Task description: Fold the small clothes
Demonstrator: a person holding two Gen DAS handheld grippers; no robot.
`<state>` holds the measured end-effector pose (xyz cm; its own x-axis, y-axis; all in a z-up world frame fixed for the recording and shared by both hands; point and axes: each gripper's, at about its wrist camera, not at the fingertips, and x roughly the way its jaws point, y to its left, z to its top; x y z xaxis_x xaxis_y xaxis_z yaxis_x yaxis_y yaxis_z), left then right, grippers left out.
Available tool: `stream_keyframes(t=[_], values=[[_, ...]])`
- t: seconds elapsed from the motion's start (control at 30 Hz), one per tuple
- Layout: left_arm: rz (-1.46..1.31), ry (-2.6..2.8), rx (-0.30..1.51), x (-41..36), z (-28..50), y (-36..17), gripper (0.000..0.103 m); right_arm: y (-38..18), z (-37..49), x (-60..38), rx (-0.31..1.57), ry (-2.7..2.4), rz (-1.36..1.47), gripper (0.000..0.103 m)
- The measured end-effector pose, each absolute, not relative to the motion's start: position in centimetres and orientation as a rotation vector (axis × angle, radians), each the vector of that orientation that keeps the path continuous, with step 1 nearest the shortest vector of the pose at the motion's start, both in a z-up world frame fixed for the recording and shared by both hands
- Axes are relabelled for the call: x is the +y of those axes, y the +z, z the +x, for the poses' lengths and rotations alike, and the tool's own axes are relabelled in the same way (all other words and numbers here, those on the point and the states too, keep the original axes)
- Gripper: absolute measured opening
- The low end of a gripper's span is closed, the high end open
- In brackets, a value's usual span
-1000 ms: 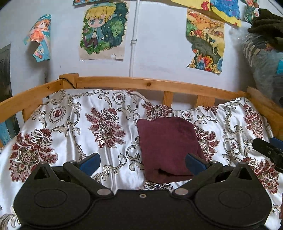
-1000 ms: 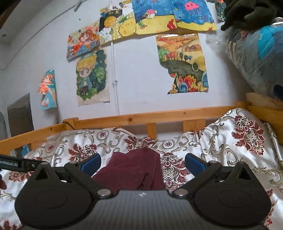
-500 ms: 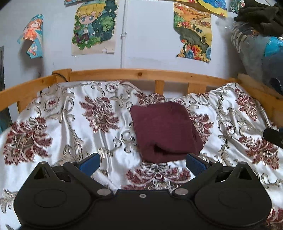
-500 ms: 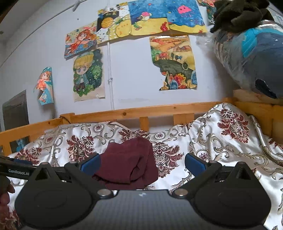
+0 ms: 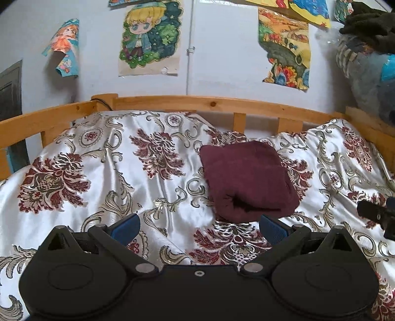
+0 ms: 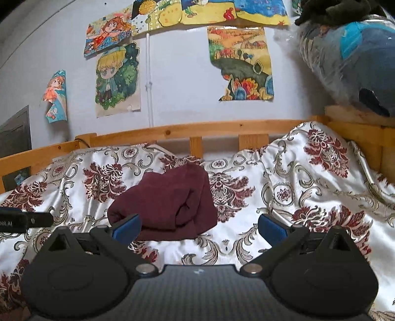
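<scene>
Left gripper: jaws are held wide apart, blue pads exposed, nothing gripped between them. It is poised above the bedspread, with the near edge of the garment just beyond its right pad.

Right gripper: jaws are likewise spread wide and empty. Its left pad overlaps the near left corner of the garment in the view (contact cannot be told).

Maroon garment: one item, folded into a compact, roughly square bundle. It is laid flat on the bedspread, right of centre in the left wrist view. A loose, open fold is shown at its near edge; from the right wrist view layered folds are seen along its right side.

Bedspread: white satin, printed with dark red flowers and grey-gold scrolls, wrinkled, and heaped higher at the right.

Bed frame: light wood rail with short slats, set around the bedspread at the back and sides.

Wall: pale, with a thin vertical pipe. Several drawings are fixed to it, among them a blond cartoon figure and a landscape picture (its lower edge torn).

Plastic-wrapped bundle: stored at the upper right, above the frame, with a dark cloth laid on top.
</scene>
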<state>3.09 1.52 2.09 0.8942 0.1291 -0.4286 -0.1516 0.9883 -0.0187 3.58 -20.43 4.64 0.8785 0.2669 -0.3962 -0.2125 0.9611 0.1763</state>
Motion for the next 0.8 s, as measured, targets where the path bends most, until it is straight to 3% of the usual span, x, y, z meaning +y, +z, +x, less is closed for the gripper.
stream_keyframes(t=[0.8], values=[[-0.043, 0.150, 0.445, 1.39, 2.95, 2.03, 0.102, 4.63, 3.58, -20.43, 0.436, 0.258, 0.131, 0.103]])
